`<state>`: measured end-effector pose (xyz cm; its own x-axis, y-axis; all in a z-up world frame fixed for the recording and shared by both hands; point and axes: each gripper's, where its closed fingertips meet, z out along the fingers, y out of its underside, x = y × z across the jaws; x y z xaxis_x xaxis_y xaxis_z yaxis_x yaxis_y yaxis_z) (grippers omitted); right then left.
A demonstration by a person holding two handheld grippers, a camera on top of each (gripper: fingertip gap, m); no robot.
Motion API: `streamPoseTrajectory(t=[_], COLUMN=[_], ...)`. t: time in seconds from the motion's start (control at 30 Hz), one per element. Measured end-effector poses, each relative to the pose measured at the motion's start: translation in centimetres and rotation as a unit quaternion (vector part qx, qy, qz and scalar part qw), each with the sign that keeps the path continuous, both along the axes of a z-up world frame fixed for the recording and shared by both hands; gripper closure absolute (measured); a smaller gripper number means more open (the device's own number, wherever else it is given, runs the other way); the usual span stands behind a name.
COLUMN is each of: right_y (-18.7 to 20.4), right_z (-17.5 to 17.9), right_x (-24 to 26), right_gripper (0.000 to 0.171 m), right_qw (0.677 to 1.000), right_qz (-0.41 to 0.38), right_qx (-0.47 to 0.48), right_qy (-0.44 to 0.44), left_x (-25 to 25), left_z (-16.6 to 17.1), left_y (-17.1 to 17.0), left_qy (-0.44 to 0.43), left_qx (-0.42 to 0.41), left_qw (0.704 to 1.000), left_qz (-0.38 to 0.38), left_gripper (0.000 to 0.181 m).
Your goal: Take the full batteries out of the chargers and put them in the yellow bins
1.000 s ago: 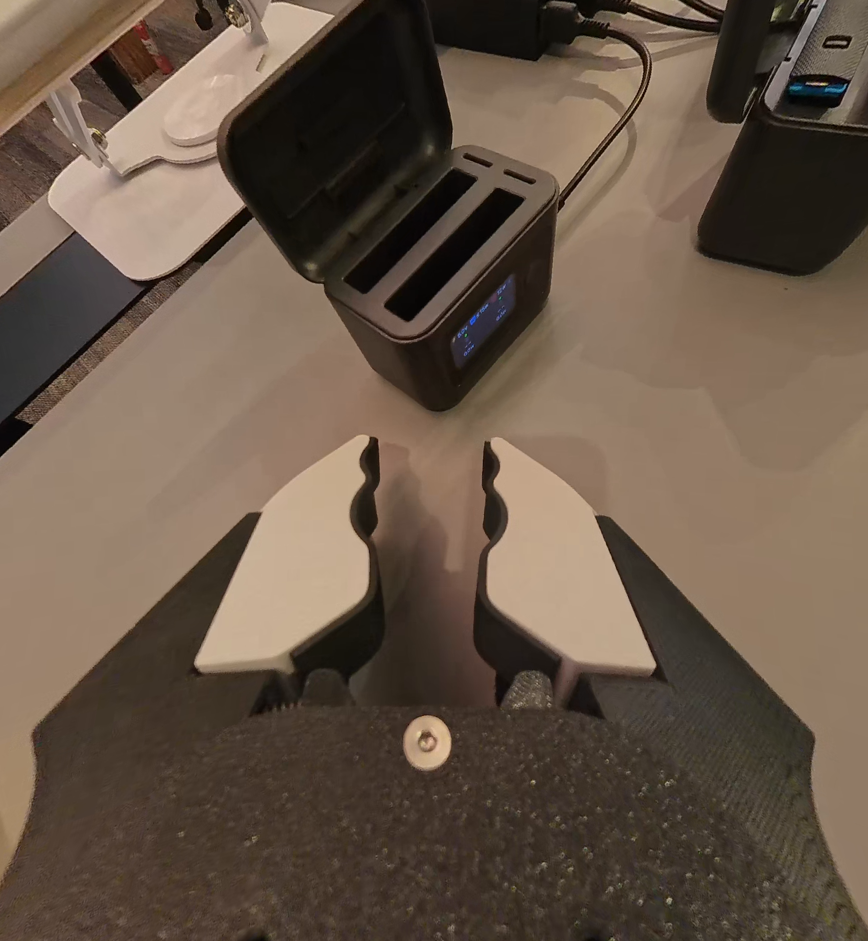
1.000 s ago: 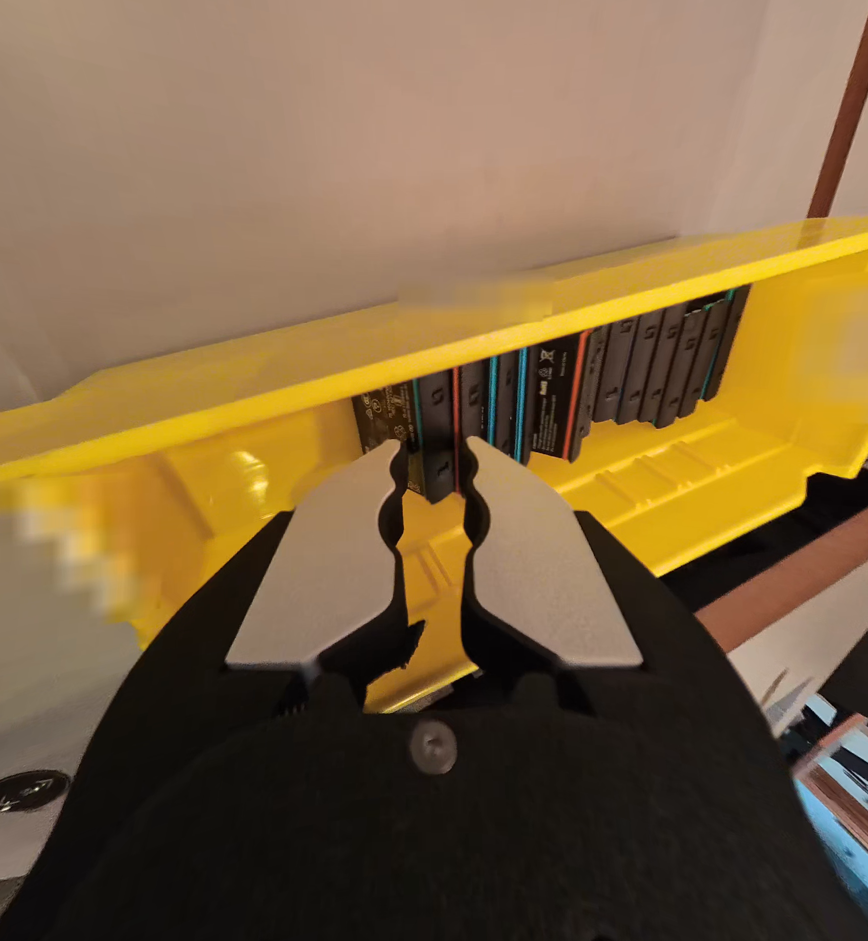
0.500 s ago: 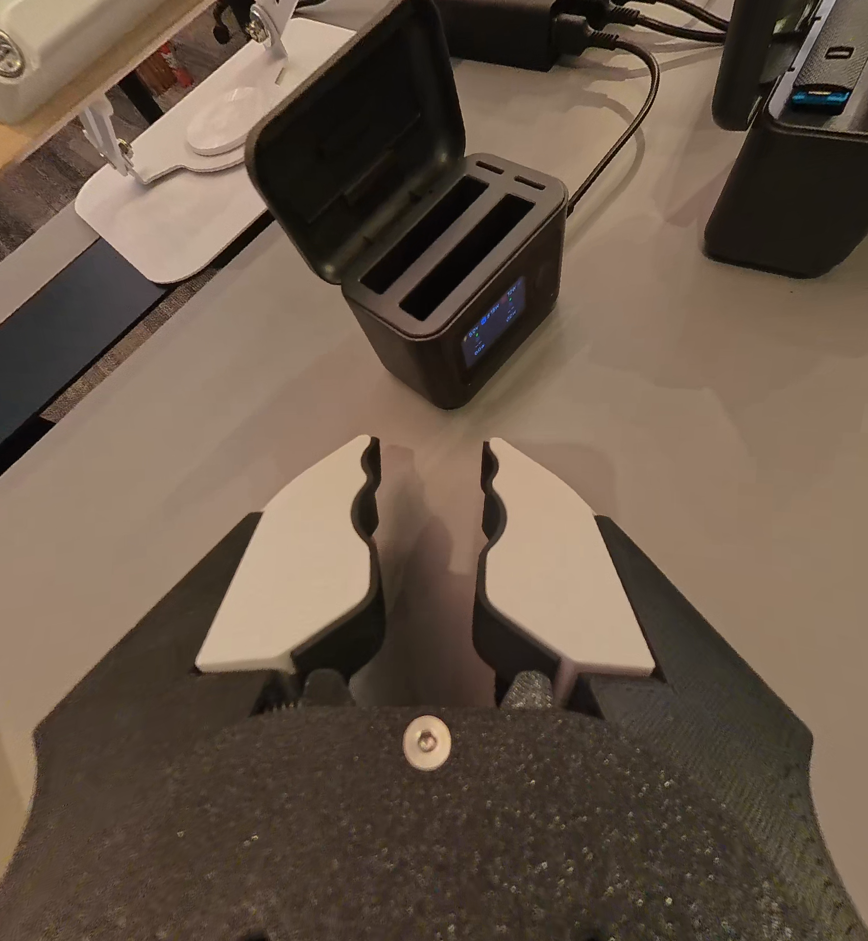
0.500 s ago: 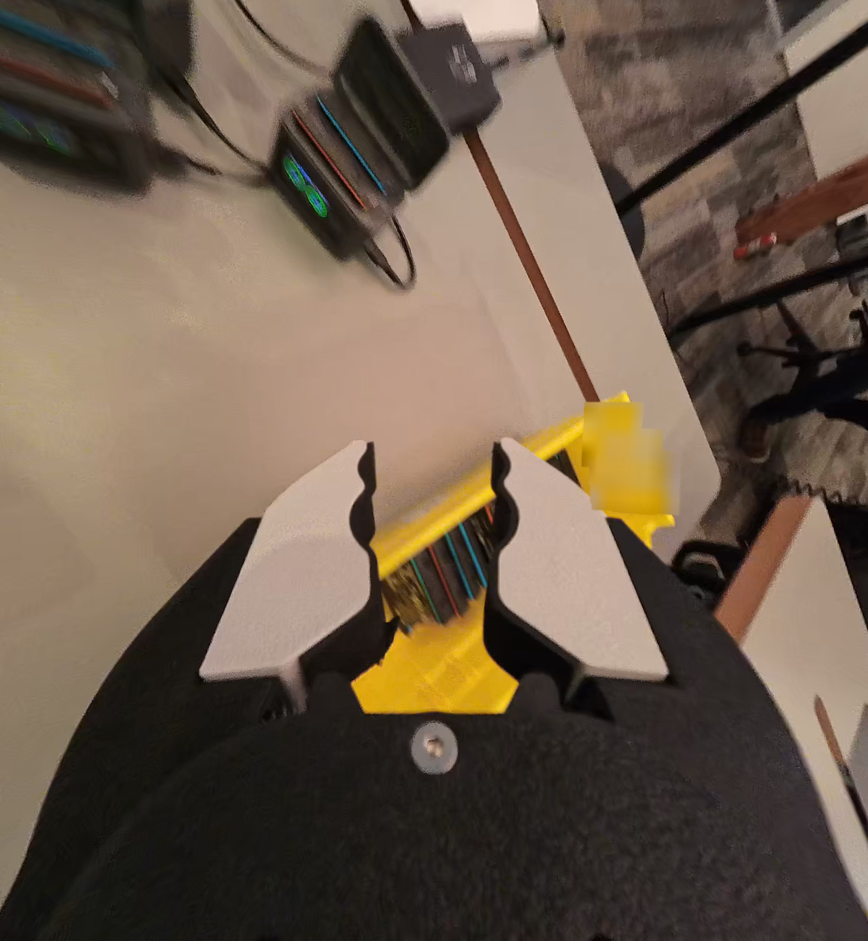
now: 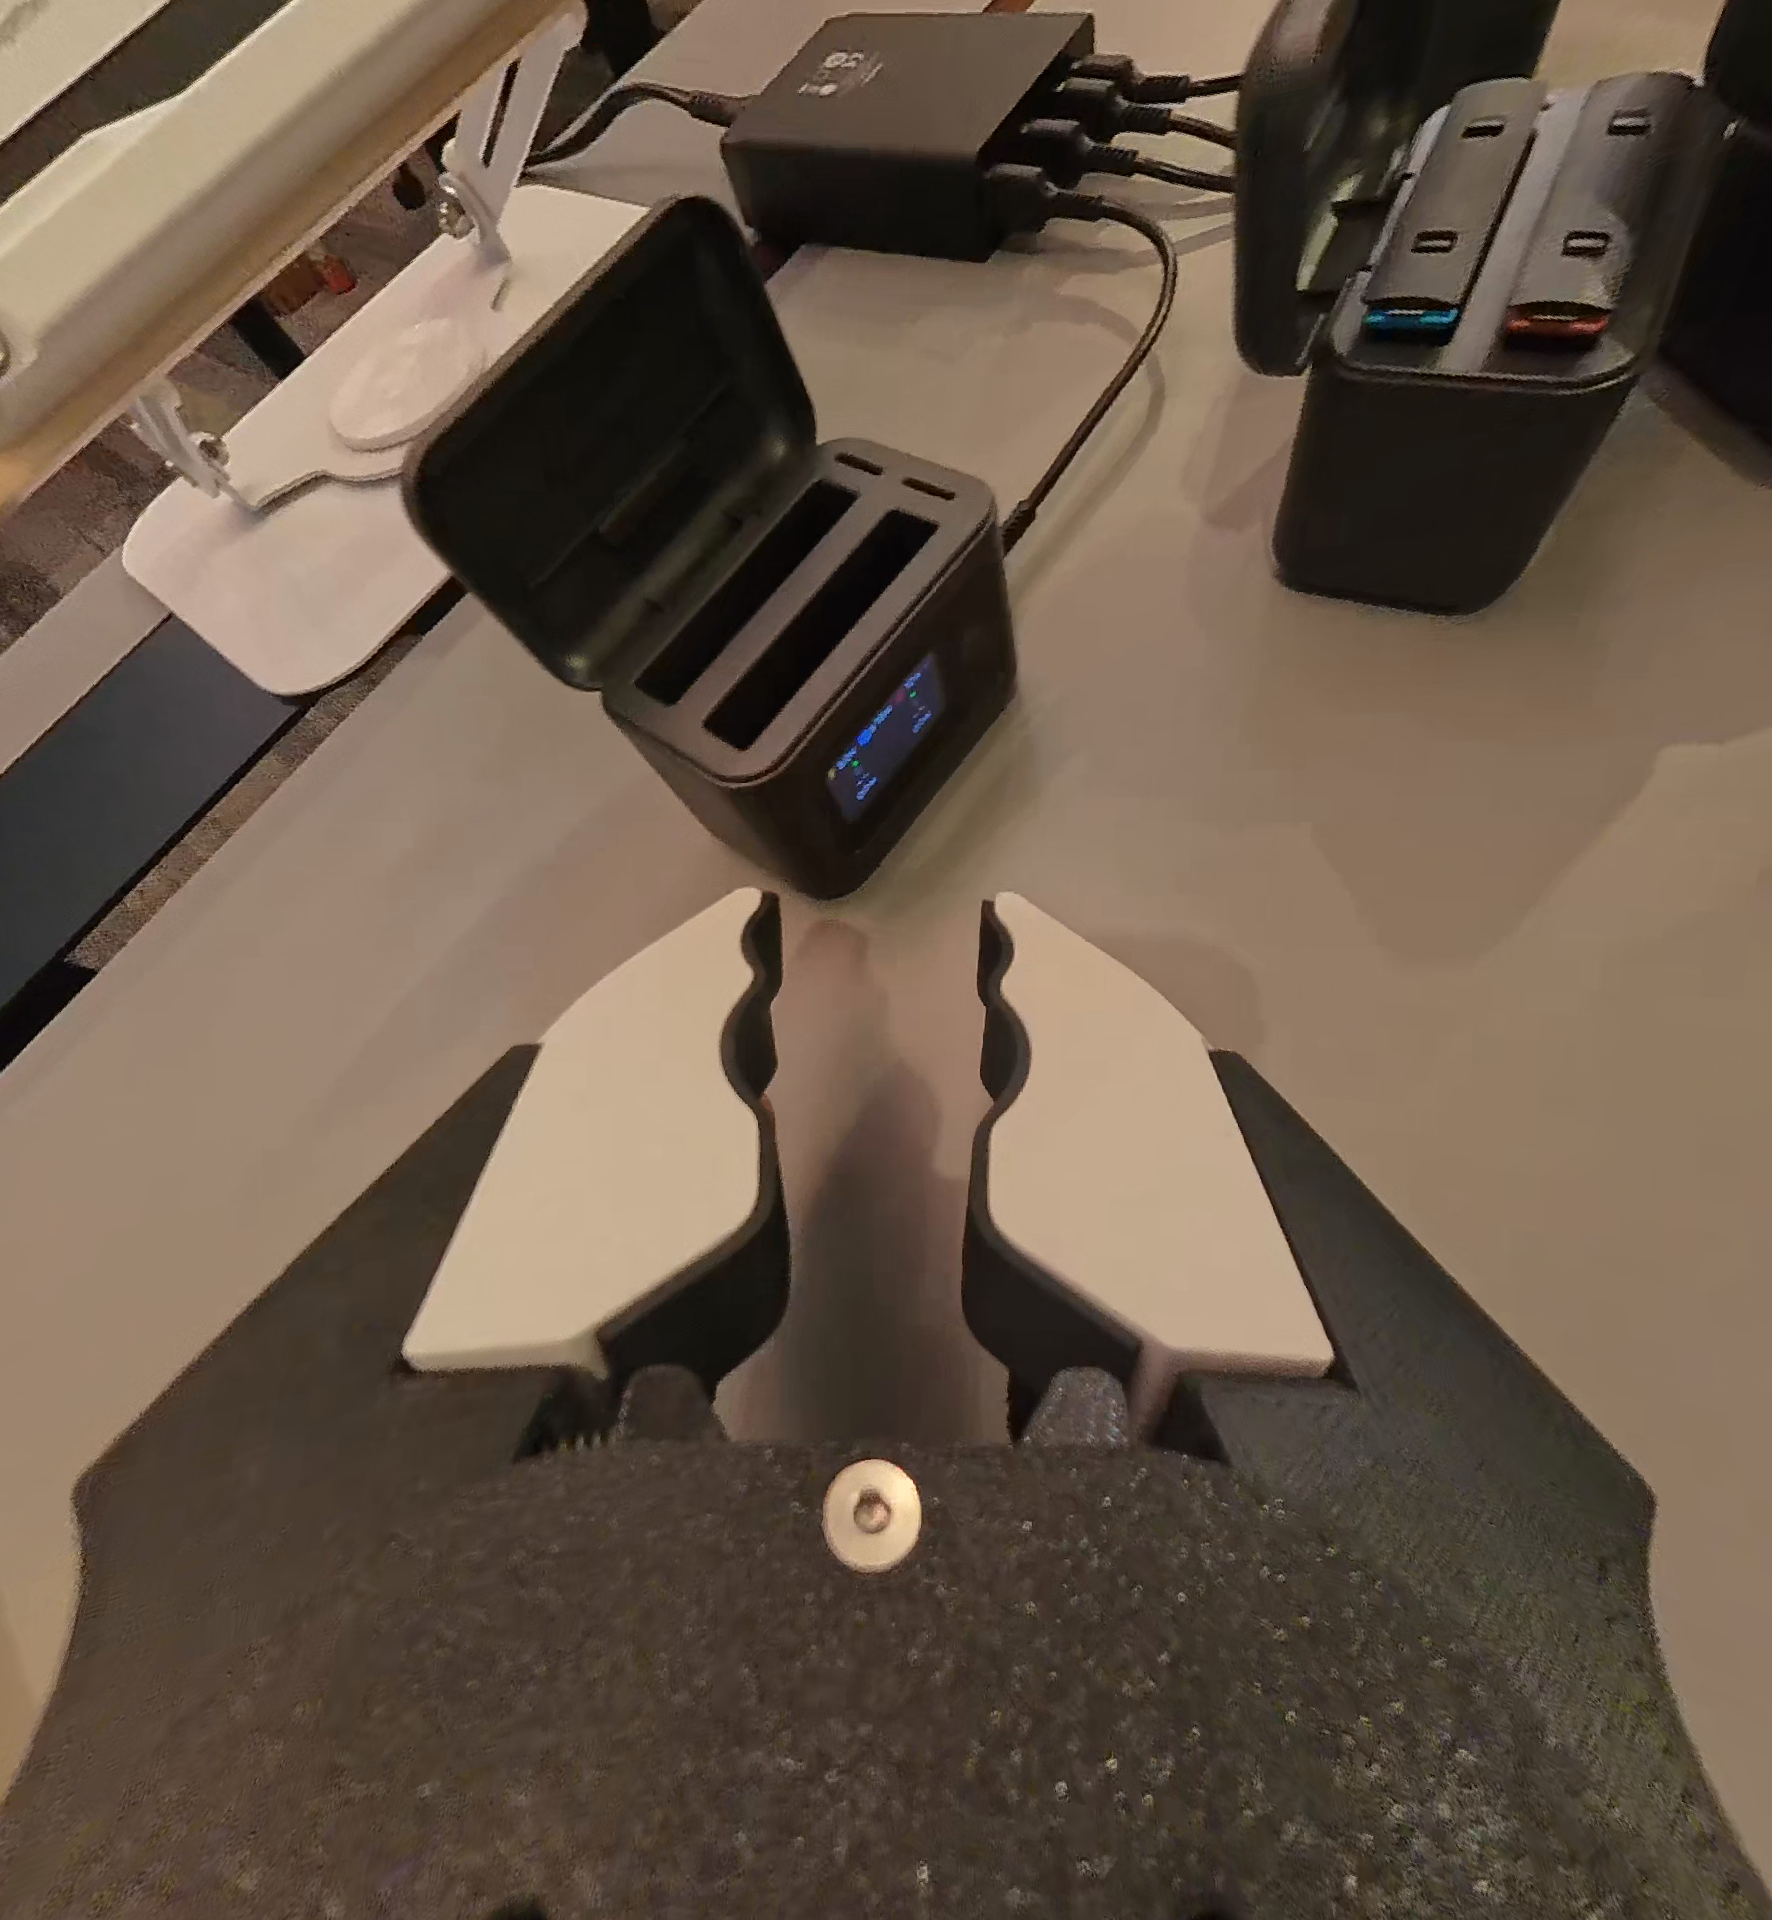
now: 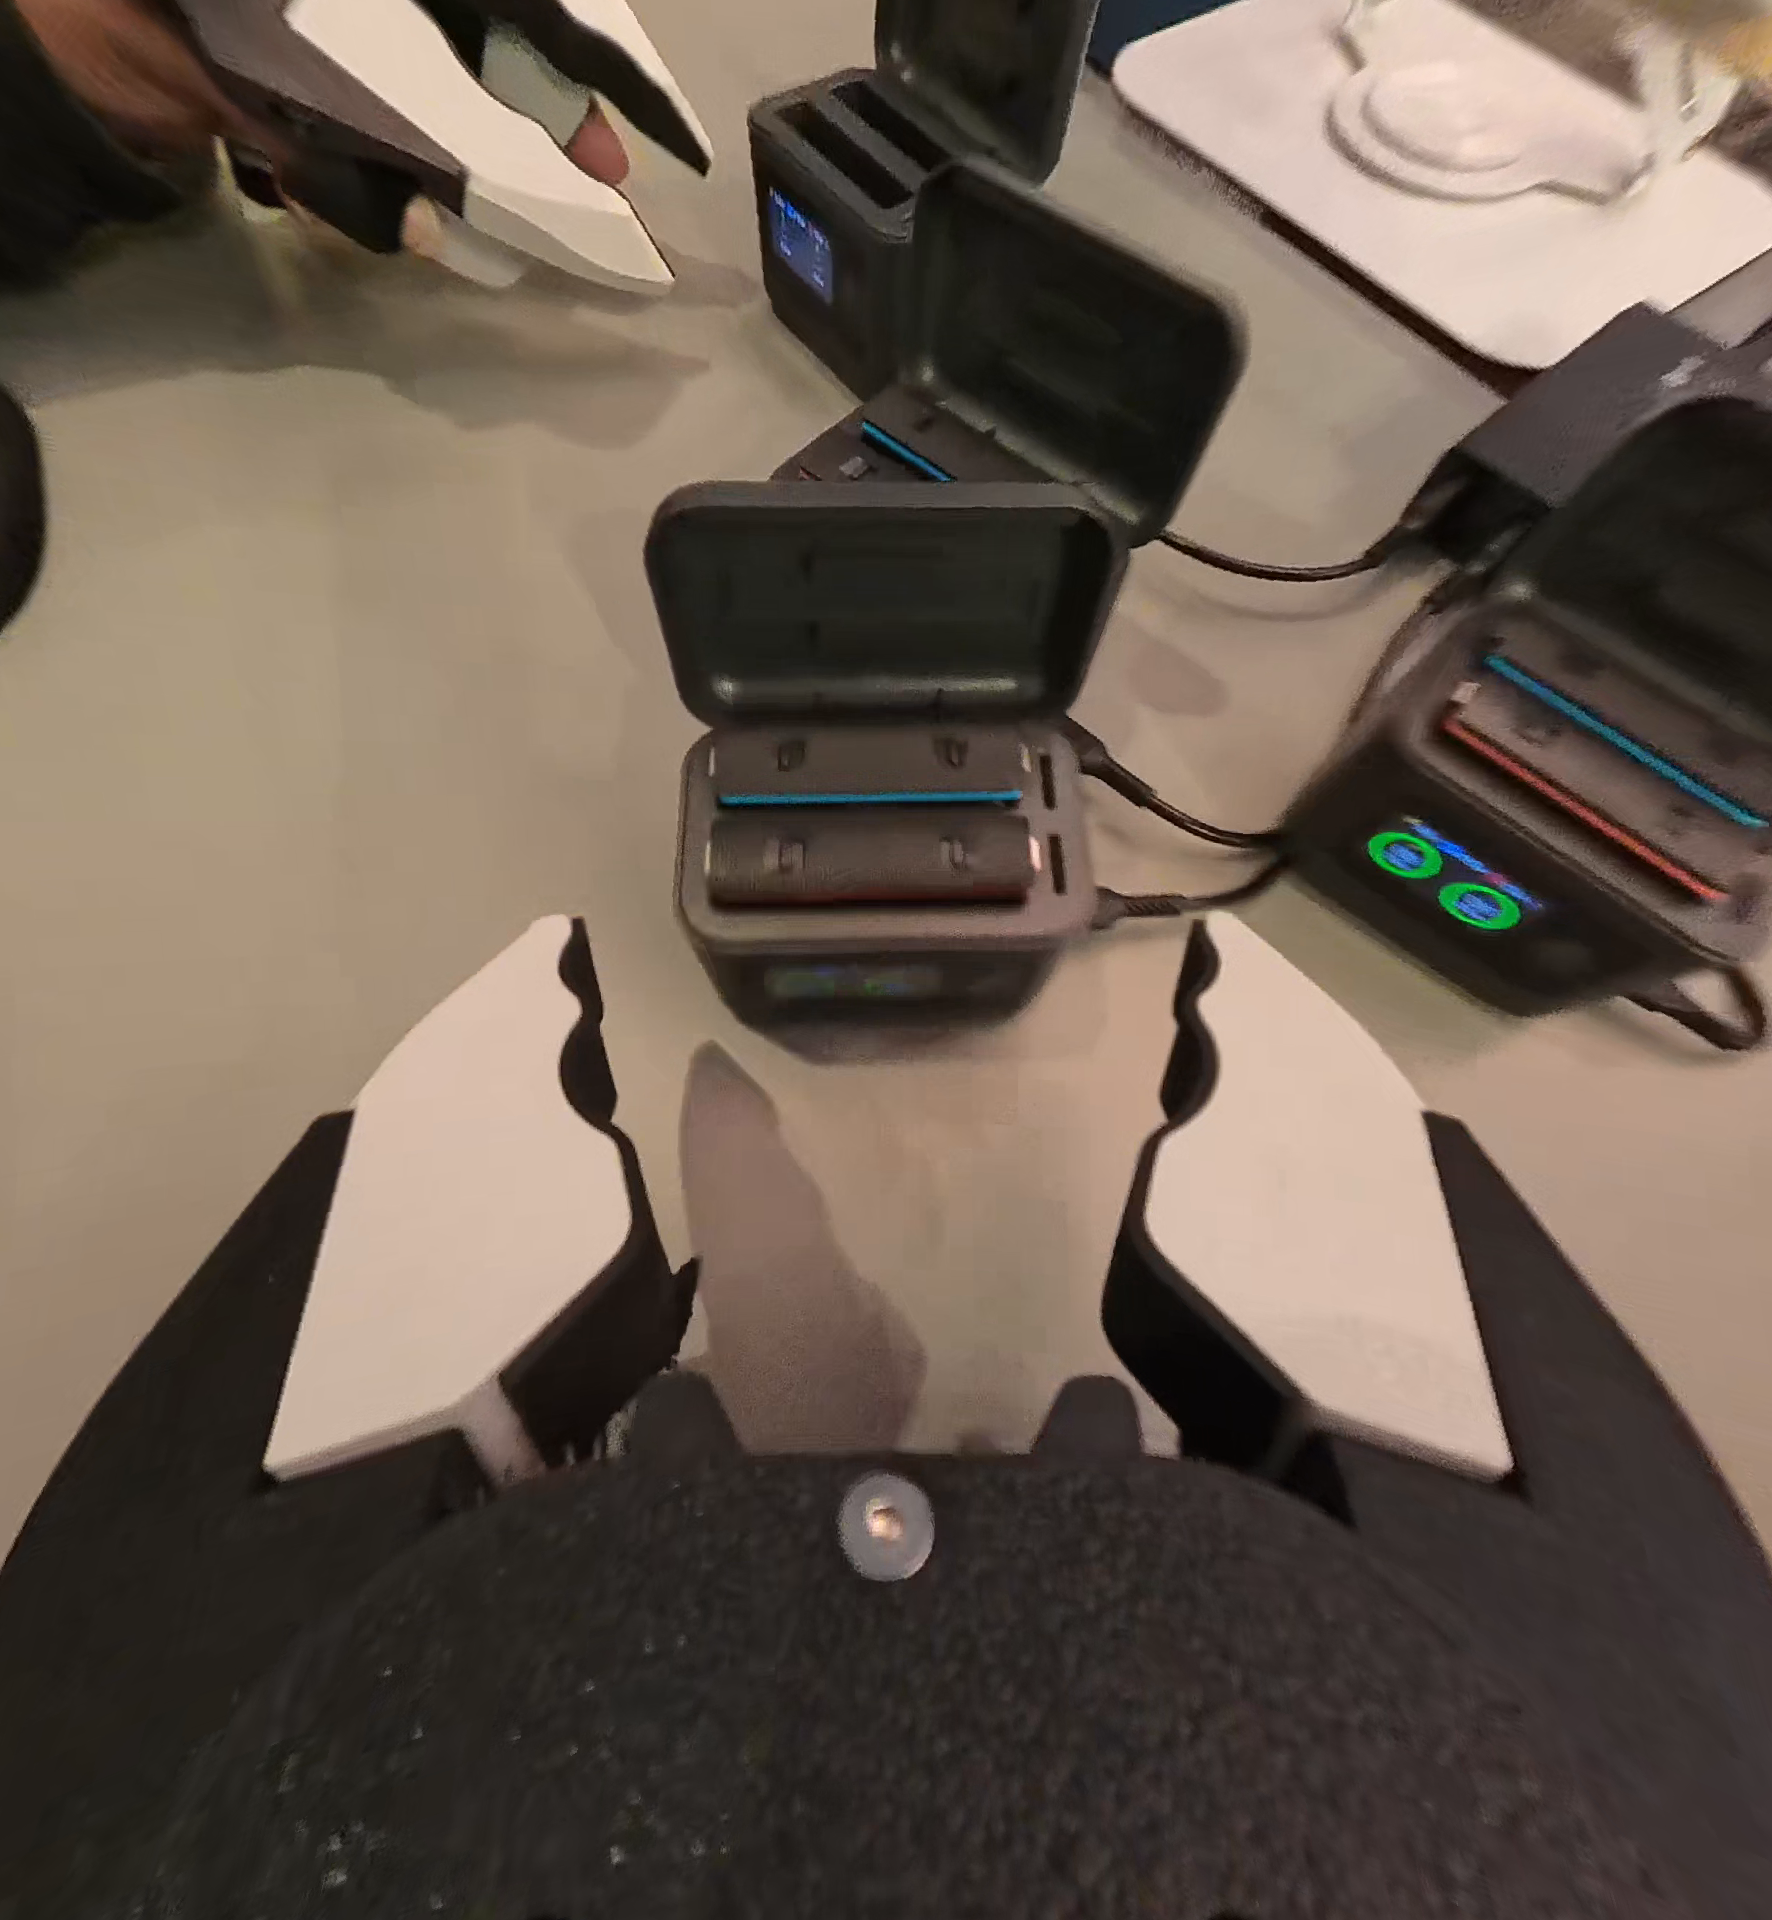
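- Left wrist view, upper left of frame: white plastic stand base (image 5: 269,540) lying past the edge of the grey tabletop (image 5: 1381,935).
- Centre, above the fingertips: empty black two-slot charger with its lid open (image 5: 757,623); both slots dark, small screen lit on its front face. A black cable (image 5: 1121,364) runs from it to a black power adapter block (image 5: 903,135) at top centre.
- Lower centre: left gripper (image 5: 880,914), white-faced fingers apart with bare table between them, holding nothing, tips just short of the empty charger.
- Upper right: second black charger (image 5: 1453,416), two batteries seated, one blue-ended and one red-ended.
- Right wrist view, upper left: the left gripper again, farther off, in a person's hand (image 6: 134,94).
- Centre: open black charger holding two dark batteries (image 6: 866,831), a blue stripe on the rear one, a red edge on the front one; it stands just ahead of the fingertips.
- Lower centre: right gripper (image 6: 887,945), fingers spread wide, empty.
- Right: another black charger showing two green rings on its screen (image 6: 1547,810), batteries inside.
- Yellow bins: out of both views.
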<state>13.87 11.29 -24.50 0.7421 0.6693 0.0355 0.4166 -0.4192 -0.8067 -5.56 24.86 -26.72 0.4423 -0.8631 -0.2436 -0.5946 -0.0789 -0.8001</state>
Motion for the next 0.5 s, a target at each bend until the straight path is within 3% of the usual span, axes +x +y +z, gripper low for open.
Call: streamPoseTrajectory(t=[0.1, 0.17, 0.5], right_y=[1.5, 2.2, 4.2], right_z=[-2.2, -2.8, -1.8], right_x=[-1.8, -2.0, -2.5], right_gripper=[0.062, 0.073, 0.074], right_qw=[1.000, 1.000, 0.999], right_qz=[-0.002, -0.008, -0.030], right_qx=[-0.025, -0.024, 0.014], right_qy=[-0.009, -0.017, 0.014], left_x=[0.5, 1.0, 5.0], left_z=[-0.1, 0.0, 0.4], left_y=[-0.6, -1.1, -4.6], left_qy=[0.002, -0.001, -0.017], left_qx=[0.002, 0.004, -0.003], left_qw=[1.000, 1.000, 0.995], left_qz=[-0.014, -0.027, -0.099], left_gripper=[0.145, 0.146, 0.138])
